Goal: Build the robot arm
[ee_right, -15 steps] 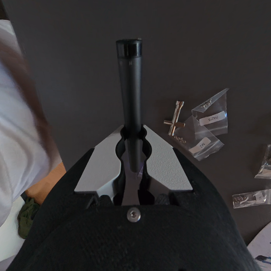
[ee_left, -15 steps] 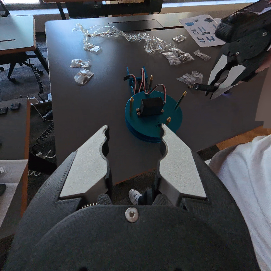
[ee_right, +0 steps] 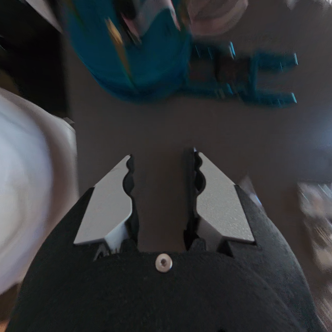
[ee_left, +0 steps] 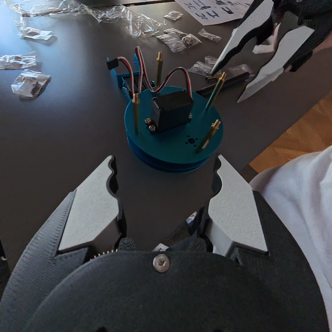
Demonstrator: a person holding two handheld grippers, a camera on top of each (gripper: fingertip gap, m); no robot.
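Note:
A round blue base (ee_left: pixel 172 147) stands on the dark table (ee_left: pixel 68 125). It carries a black servo (ee_left: pixel 170 111) with red, white and black wires and several upright brass standoffs (ee_left: pixel 136 113). My left gripper (ee_left: pixel 165 158) is open and empty, just in front of the base. My right gripper (ee_left: pixel 226 86) hangs open to the base's right, above a black rod-shaped tool (ee_left: pixel 235 79) that lies on the table. In the blurred right wrist view the right gripper (ee_right: pixel 162 153) is open and empty, with the base (ee_right: pixel 125 68) and a blue bracket (ee_right: pixel 251 80) ahead of it.
A blue bracket (ee_left: pixel 124 79) stands behind the base. Small clear bags of parts (ee_left: pixel 30 84) and crumpled clear wrap (ee_left: pixel 115 14) are scattered at the left and back. A printed sheet (ee_left: pixel 212 9) lies at the back right. A person's white garment (ee_left: pixel 296 206) covers the table's near right edge.
The right gripper has opened and let go of the black tool, which now lies on the table, and has swung toward the blue base. The left gripper has moved closer to the base and opened wider.

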